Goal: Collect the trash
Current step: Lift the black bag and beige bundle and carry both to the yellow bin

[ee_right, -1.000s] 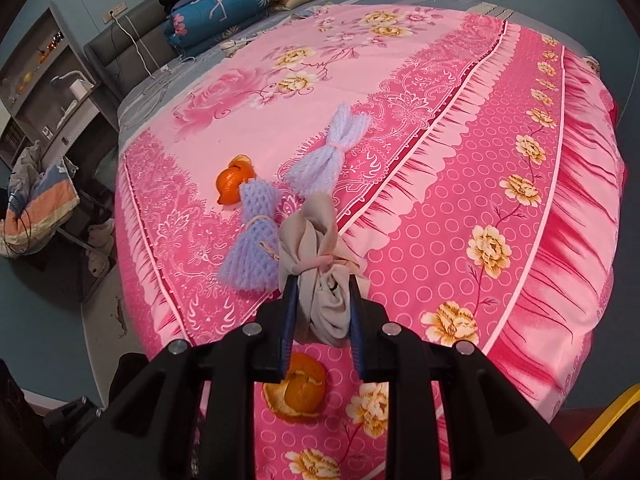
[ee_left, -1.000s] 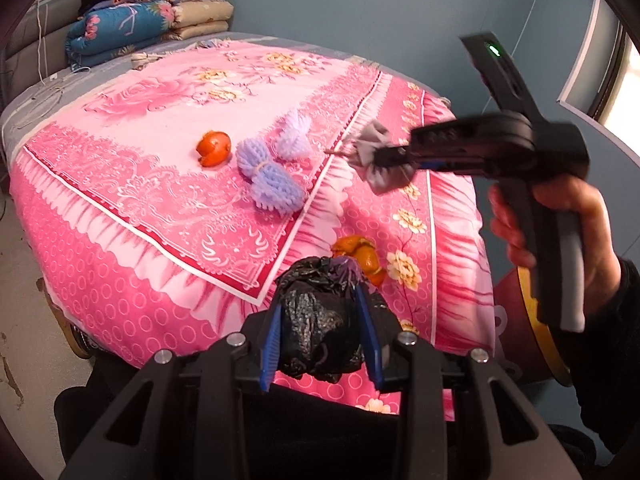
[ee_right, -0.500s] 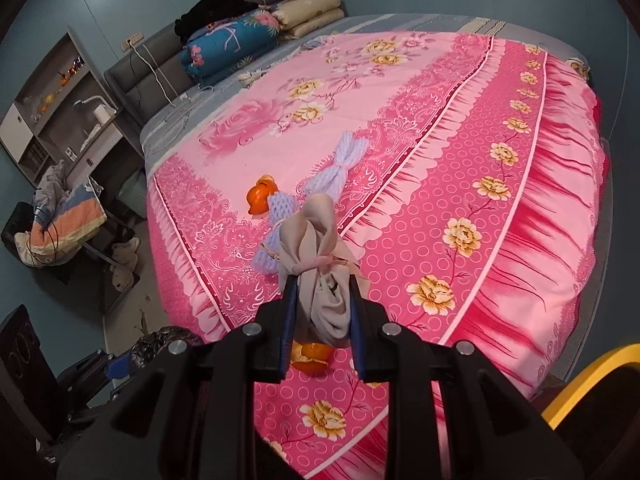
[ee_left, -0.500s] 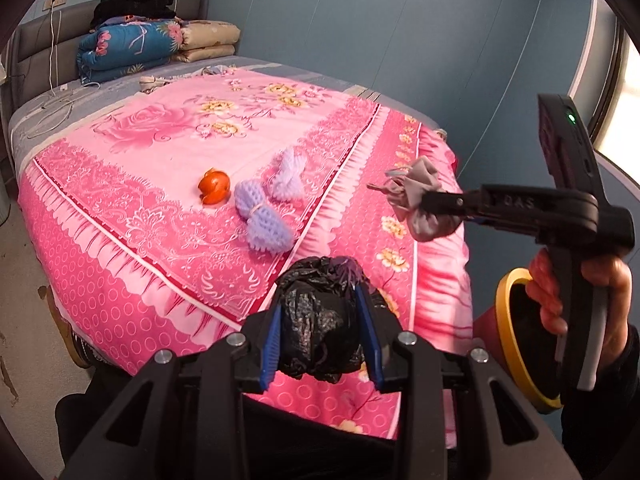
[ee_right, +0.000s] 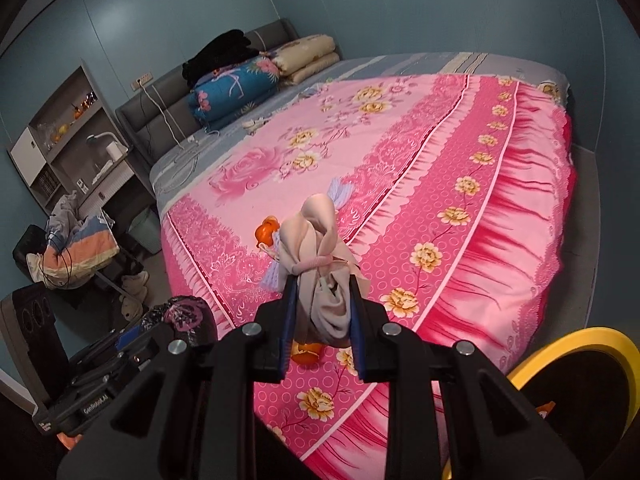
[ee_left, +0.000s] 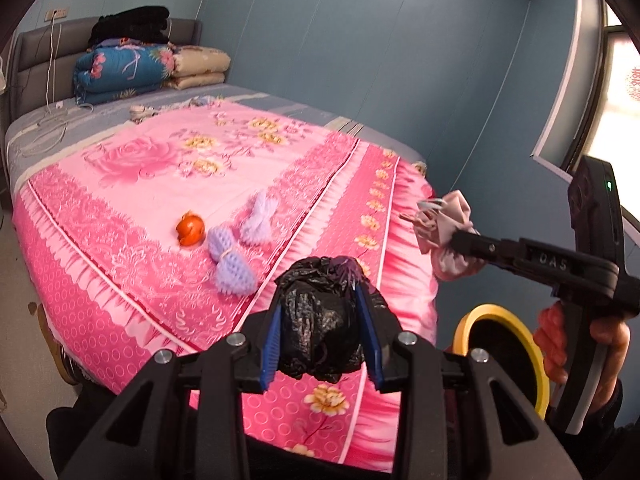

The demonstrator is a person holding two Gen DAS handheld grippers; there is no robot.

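Note:
My left gripper is shut on a crumpled black plastic bag, held above the bed's near edge. My right gripper is shut on a tied beige cloth bundle. In the left wrist view that bundle hangs off the bed's right side, above and behind a yellow-rimmed bin. On the pink bedspread lie an orange peel and two purple foam nets. Another orange peel shows under the right fingers.
Folded quilts and cables lie at the head of the bed. The yellow bin rim stands on the floor at the bed's corner. A shelf unit and a chair piled with clothes stand left of the bed.
Both grippers rose and drew back from the bed, holding their loads. The right one carried the bundle rightward past the bed's edge, and the yellow bin came into view.

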